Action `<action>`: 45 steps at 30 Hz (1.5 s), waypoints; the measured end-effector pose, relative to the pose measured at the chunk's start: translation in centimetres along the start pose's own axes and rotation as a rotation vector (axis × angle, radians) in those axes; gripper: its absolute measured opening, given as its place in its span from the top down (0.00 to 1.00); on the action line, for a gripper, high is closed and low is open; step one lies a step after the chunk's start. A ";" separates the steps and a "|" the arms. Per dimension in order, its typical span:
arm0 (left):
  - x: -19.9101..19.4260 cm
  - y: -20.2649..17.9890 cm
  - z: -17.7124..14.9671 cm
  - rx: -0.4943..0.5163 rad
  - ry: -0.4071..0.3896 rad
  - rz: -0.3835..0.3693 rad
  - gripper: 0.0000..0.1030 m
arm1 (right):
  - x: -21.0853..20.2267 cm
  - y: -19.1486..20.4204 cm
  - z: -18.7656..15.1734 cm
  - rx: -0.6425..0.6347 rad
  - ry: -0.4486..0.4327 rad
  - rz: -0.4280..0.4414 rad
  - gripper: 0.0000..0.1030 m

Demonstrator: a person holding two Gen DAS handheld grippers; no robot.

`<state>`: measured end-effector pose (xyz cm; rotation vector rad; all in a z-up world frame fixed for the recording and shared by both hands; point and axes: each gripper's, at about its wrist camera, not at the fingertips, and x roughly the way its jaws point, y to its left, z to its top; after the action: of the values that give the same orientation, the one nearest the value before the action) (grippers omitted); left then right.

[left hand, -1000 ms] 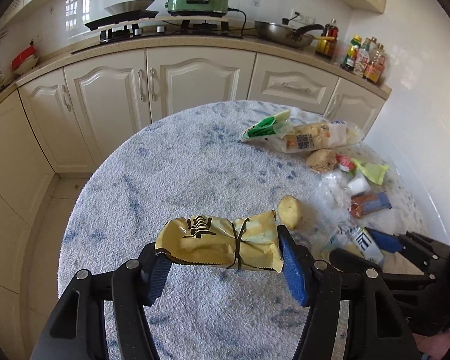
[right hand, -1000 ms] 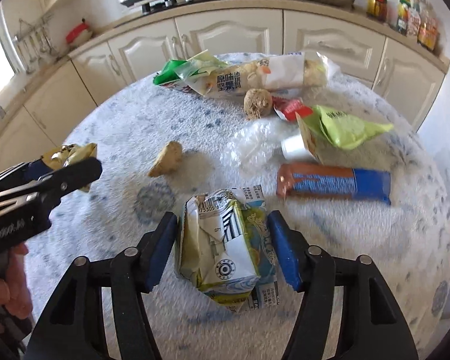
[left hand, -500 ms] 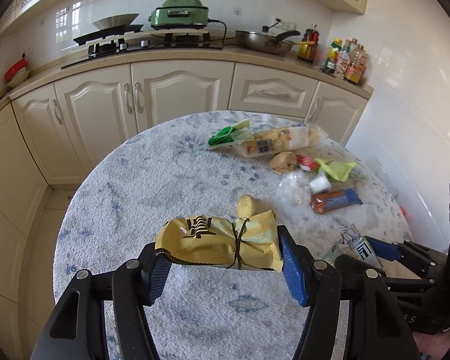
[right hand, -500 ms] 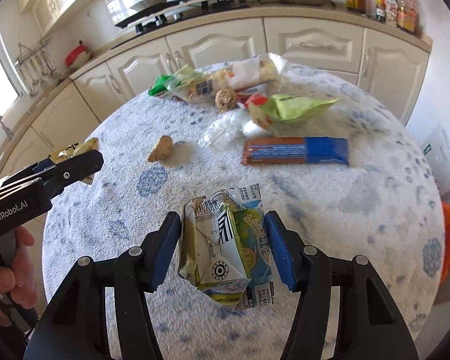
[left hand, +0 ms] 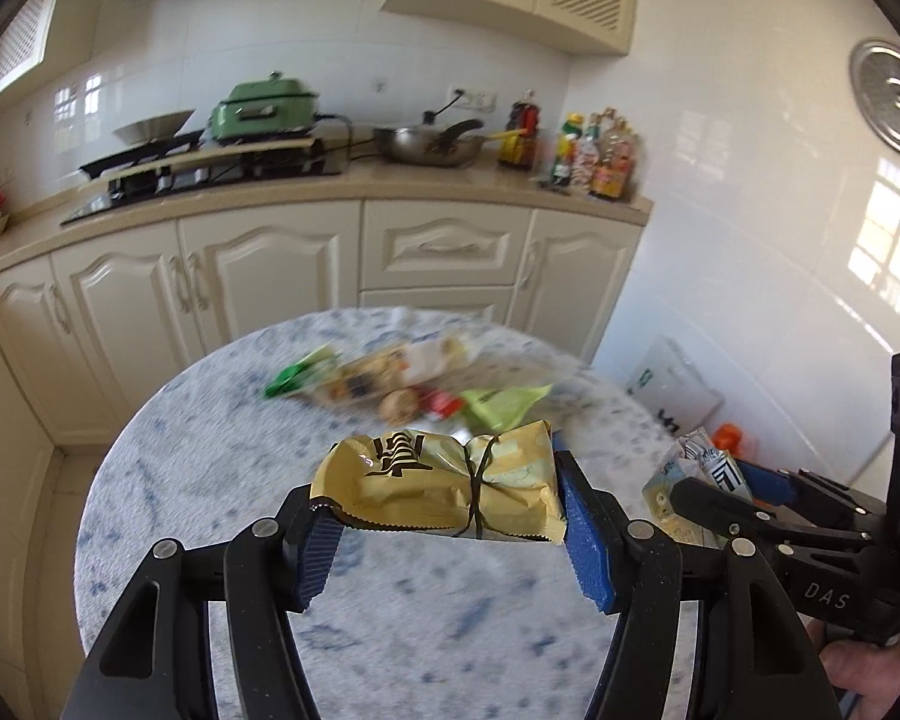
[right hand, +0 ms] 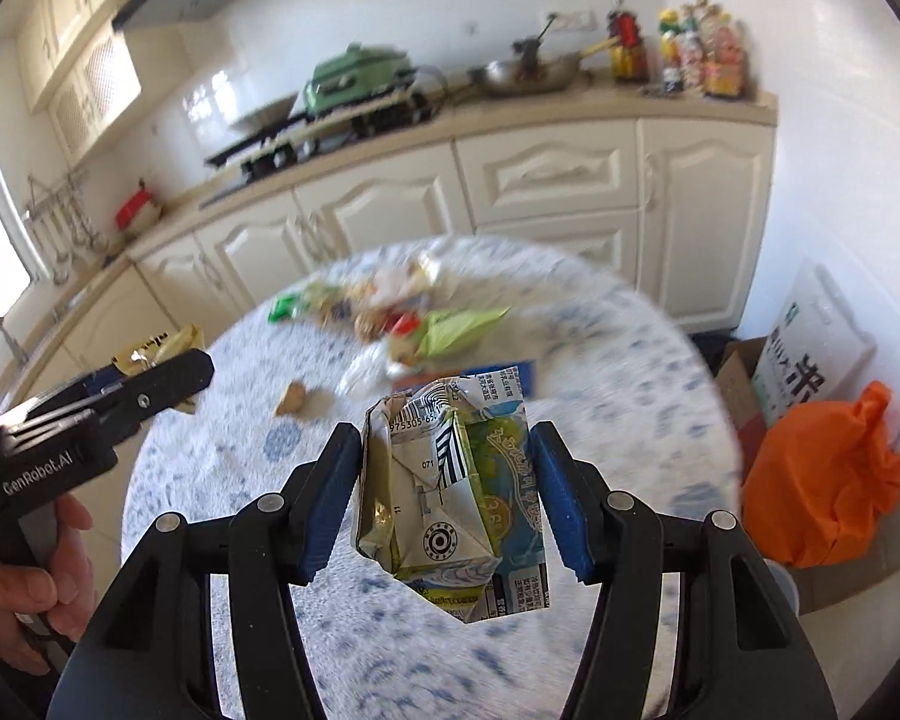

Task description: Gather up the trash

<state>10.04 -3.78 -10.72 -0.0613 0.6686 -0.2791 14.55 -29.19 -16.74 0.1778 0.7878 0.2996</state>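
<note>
My left gripper [left hand: 450, 516] is shut on a yellow snack wrapper [left hand: 444, 489] tied with a dark band, held above the round table [left hand: 210, 480]. My right gripper [right hand: 444, 504] is shut on a crushed drink carton [right hand: 450, 498], also held above the table [right hand: 618, 372]. The right gripper and carton [left hand: 699, 468] show at the right of the left wrist view; the left gripper and wrapper [right hand: 156, 351] show at the left of the right wrist view. More trash lies at the table's far side: a green wrapper [right hand: 459, 327], a clear snack bag [left hand: 390, 369], a blue and brown packet [right hand: 525, 372].
An orange bag [right hand: 822, 486] sits on the floor right of the table, beside a cardboard box [right hand: 735, 384] and a white sack [right hand: 810, 342]. A ginger piece [right hand: 291, 399] lies on the table. Cream cabinets [left hand: 270, 276] and a counter with stove stand behind.
Both grippers have risen and tilted up with their trash held; the table looks farther and lower. The orange bag and sack on the floor have come into view at the right.
</note>
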 end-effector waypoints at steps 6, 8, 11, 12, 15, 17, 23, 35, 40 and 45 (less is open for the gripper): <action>-1.3 -5.5 1.3 0.069 -0.051 -0.069 0.42 | -5.7 -3.7 1.2 0.040 -0.117 -0.061 0.43; -1.6 -7.7 1.7 0.098 -0.064 -0.098 0.42 | -7.3 -5.0 1.4 0.055 -0.146 -0.083 0.43; -1.2 -10.9 2.2 0.136 -0.069 -0.149 0.42 | -10.0 -7.5 1.2 0.086 -0.191 -0.135 0.43; -1.0 -11.9 2.3 0.149 -0.069 -0.164 0.42 | -11.1 -8.8 1.1 0.103 -0.207 -0.163 0.43; -0.2 -15.4 2.6 0.195 -0.066 -0.221 0.42 | -13.2 -11.6 0.5 0.141 -0.230 -0.220 0.43; 0.7 -17.9 2.6 0.228 -0.056 -0.262 0.42 | -14.8 -14.1 -0.3 0.183 -0.243 -0.270 0.43; 5.2 -24.9 1.6 0.319 0.039 -0.377 0.42 | -17.6 -20.6 -3.4 0.307 -0.234 -0.389 0.43; 17.9 -37.6 -2.6 0.485 0.326 -0.496 0.42 | -14.0 -33.0 -12.0 0.577 -0.054 -0.481 0.43; 23.8 -42.0 -4.7 0.501 0.446 -0.499 0.41 | -11.4 -36.6 -14.3 0.649 0.007 -0.471 0.42; 30.5 -44.9 -4.1 0.520 0.543 -0.473 0.39 | -9.0 -39.5 -16.1 0.708 0.055 -0.469 0.29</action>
<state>19.77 -55.14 -25.76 0.3715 1.0985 -0.9388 4.77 -68.65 -32.41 0.6384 0.9403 -0.4324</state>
